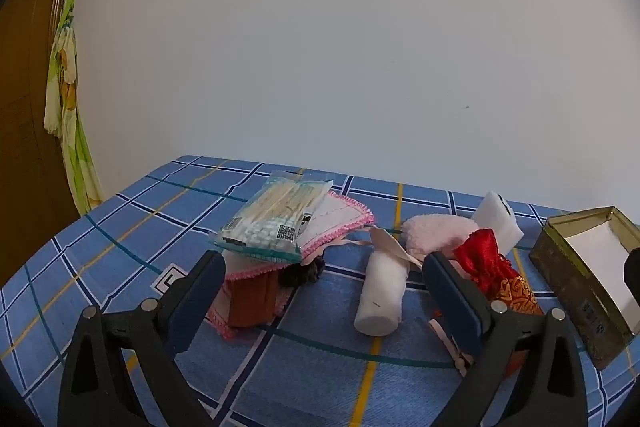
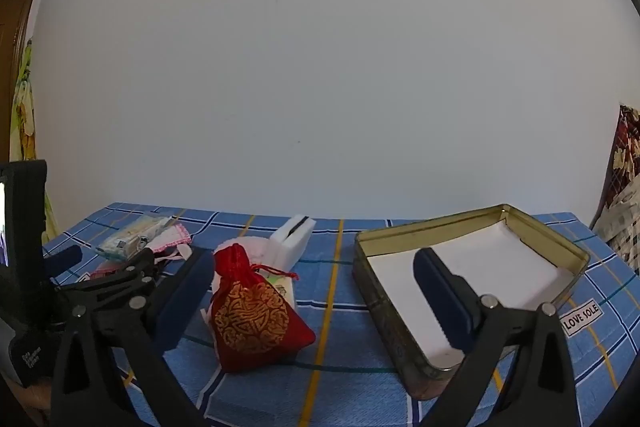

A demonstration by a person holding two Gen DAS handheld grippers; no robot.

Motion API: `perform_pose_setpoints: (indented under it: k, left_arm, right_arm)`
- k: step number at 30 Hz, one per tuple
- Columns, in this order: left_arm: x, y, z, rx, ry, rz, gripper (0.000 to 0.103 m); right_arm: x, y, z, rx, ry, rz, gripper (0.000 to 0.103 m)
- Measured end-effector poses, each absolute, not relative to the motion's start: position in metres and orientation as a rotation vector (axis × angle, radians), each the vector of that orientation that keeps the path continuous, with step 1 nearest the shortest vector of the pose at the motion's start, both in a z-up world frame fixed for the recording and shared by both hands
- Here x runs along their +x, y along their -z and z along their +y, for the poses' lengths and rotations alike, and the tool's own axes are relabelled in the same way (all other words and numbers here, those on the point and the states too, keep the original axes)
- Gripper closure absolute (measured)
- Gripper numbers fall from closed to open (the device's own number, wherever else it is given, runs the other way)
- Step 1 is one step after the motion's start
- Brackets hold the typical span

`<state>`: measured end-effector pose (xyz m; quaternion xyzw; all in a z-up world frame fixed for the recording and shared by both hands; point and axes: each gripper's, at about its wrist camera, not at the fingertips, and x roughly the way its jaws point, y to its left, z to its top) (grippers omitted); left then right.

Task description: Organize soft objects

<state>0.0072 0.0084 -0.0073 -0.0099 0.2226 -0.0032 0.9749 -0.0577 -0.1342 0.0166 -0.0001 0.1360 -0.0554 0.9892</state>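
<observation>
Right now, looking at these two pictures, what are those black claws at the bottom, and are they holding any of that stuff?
Each claw is a hand-held two-finger gripper with a camera looking along its fingers. One picture comes from the left gripper, the other from the right gripper. Both are open and hold nothing. On the blue checked cloth lie a cotton swab pack, a white roll, a red pouch, a white sponge and an open metal tin with a white bottom.
</observation>
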Motion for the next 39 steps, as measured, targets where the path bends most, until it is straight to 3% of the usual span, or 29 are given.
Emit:
perform_pose_setpoints:
  k: [32,39]
  left_arm:
    - [0.009,0.004,0.008,-0.026,0.014,0.464,0.002]
    - [0.01,0.005,0.008,-0.016,0.012,0.476,0.002]
  right_arm:
    - [-0.056,-0.015,-0.126,-0.013,0.098,0.283,0.005]
    - [-0.054,-0.012,-0.121,-0.02,0.07,0.305,0.012]
